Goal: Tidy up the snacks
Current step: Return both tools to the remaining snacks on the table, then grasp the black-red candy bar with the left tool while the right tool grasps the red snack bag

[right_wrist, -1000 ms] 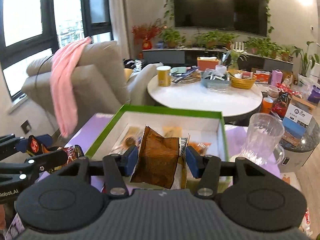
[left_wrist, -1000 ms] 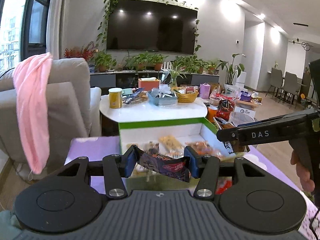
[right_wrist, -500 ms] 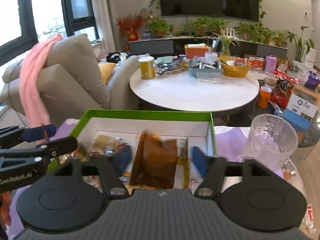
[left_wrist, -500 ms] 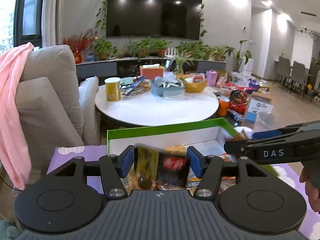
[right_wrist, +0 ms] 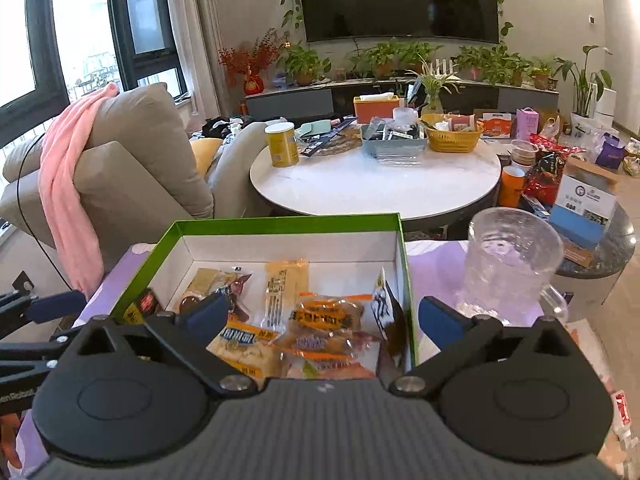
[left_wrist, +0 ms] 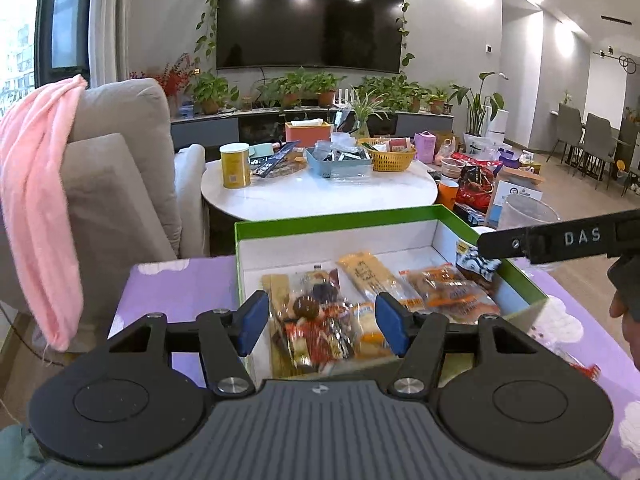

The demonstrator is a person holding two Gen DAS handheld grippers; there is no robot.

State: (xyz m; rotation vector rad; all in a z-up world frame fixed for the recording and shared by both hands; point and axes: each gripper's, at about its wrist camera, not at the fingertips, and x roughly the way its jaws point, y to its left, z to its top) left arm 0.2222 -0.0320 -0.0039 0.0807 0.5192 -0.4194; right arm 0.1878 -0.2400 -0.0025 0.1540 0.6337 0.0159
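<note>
A white box with a green rim [left_wrist: 340,217] [right_wrist: 280,220] sits on the purple cloth and holds several snack packets. My left gripper [left_wrist: 323,322] hovers over the box's near left part. Its jaws are opening, and a dark red packet [left_wrist: 320,334] lies loose below them. My right gripper [right_wrist: 324,316] is over the box's near right corner, jaws opening wide with nothing pressed between them. A brown packet [right_wrist: 390,320] [left_wrist: 476,264] leans against the box's right wall. One black finger [left_wrist: 560,238] of the right gripper shows in the left wrist view.
A clear glass mug [right_wrist: 512,264] stands on the purple cloth [left_wrist: 180,280] just right of the box. Behind is a white round table [right_wrist: 376,188] with a yellow can, trays and a basket. A grey sofa with a pink cloth [right_wrist: 68,184] is at the left.
Both grippers have let go: the dark red packet and the brown packet now lie in the box. Both grippers moved forward and down over the box, and their jaws spread.
</note>
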